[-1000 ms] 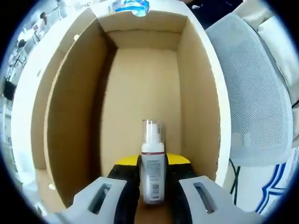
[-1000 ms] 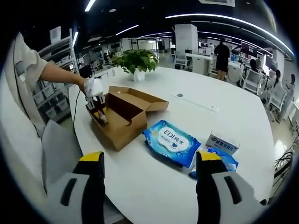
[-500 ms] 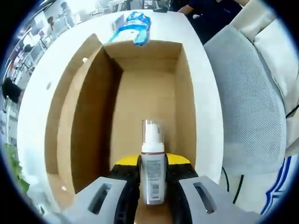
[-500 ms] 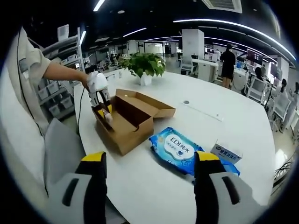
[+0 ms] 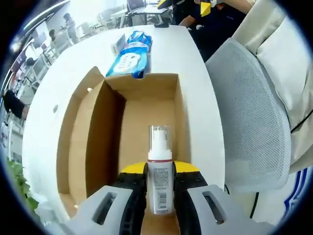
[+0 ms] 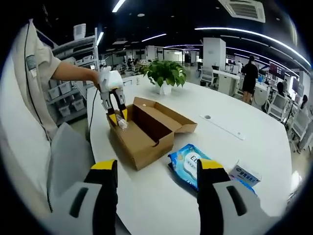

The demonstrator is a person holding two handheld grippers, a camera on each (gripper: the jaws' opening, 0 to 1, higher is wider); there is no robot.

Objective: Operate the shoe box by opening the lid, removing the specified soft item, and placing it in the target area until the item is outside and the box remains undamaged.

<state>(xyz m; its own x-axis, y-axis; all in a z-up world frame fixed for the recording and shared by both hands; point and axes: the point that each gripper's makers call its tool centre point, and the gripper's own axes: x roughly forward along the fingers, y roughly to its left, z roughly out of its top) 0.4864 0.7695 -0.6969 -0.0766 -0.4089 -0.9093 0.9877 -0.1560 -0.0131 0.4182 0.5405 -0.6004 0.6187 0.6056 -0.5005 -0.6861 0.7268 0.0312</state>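
While clamped, bottle (image 5: 160,183) between jaws.

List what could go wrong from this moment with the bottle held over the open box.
The left claw pinches the pump bottle low on its body, so it could tip or slip back into the shoe box. The box sits near the table edge; a knock could push it off. The wipes pack lies close beside the box, crowding that side for set-down.

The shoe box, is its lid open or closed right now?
Open. The shoe box has its lid folded back flat onto the table, and the left tool holds a pump bottle above its bare brown inside.
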